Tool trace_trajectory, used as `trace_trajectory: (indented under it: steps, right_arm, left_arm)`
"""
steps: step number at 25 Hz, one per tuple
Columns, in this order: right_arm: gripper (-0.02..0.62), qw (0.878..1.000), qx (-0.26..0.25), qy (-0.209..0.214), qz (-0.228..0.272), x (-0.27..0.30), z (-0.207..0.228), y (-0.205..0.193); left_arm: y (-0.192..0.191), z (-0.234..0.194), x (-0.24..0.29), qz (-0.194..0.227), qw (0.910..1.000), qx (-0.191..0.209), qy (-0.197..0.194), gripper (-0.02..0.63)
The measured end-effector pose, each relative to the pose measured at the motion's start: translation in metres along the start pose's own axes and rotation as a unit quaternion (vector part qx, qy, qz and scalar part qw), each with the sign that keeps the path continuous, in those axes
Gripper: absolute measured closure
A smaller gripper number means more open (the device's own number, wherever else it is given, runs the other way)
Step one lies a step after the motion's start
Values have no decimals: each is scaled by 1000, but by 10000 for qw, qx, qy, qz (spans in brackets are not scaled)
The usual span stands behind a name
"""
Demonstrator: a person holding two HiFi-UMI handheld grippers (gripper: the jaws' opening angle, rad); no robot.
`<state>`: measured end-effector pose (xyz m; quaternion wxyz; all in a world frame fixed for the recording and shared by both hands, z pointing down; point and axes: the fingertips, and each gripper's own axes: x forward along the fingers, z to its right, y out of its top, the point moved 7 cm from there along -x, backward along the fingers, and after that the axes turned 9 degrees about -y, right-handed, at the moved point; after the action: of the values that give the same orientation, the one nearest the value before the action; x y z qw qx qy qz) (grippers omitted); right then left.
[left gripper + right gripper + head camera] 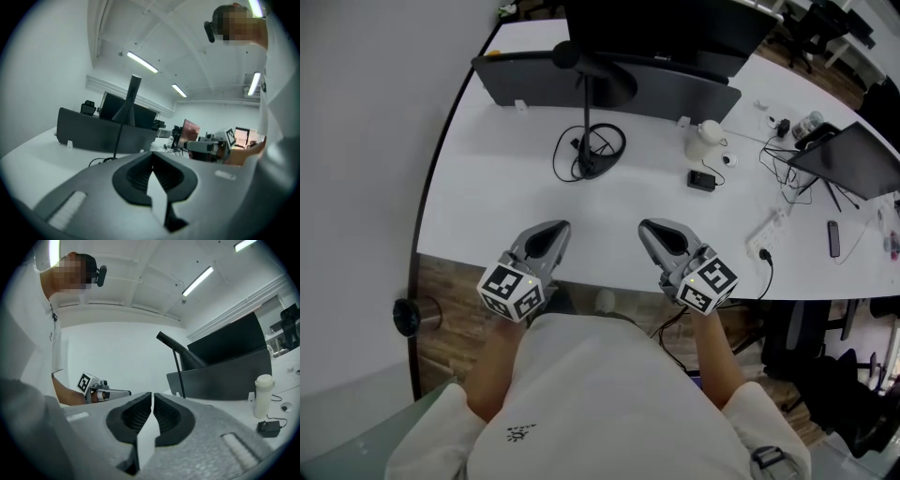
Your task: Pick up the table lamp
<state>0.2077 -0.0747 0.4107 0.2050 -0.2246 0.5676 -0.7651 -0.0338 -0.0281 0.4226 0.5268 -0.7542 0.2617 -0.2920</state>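
Note:
The table lamp is black, with a thin upright stem (586, 117), a cone head (592, 67) and a base ringed by its coiled cable (592, 155); it stands at the back middle of the white desk (487, 206). My left gripper (555, 230) and right gripper (649, 228) hover side by side over the desk's front edge, well short of the lamp, both shut and empty. The left gripper view has the lamp (123, 126) ahead beyond the closed jaws of the left gripper (152, 158). In the right gripper view the lamp (177, 369) rises past the right gripper (153, 397).
A dark partition (675, 92) and a monitor (666, 28) stand behind the lamp. To its right are a white bottle (706, 139), a black adapter (703, 179), a power strip (769, 230), a laptop (853, 159) and a phone (833, 238). A white wall runs along the left.

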Motion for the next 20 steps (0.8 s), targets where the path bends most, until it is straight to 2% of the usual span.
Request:
trace_trajectory:
  steps: [8,14,20]
  right_arm:
    - [580,9995,61,-268,125,10,2,5]
    - [580,9989,62,-456,134,35,-1,5]
    - [580,9965,66,-777,296,60,-6,11]
  left_arm:
    - [5,-24,9,-107,9997,91,-220,611]
    - [6,-52,13,-135,9989,-33,-449,611]
    - [11,-83,21,-284,9970,34,-715,611]
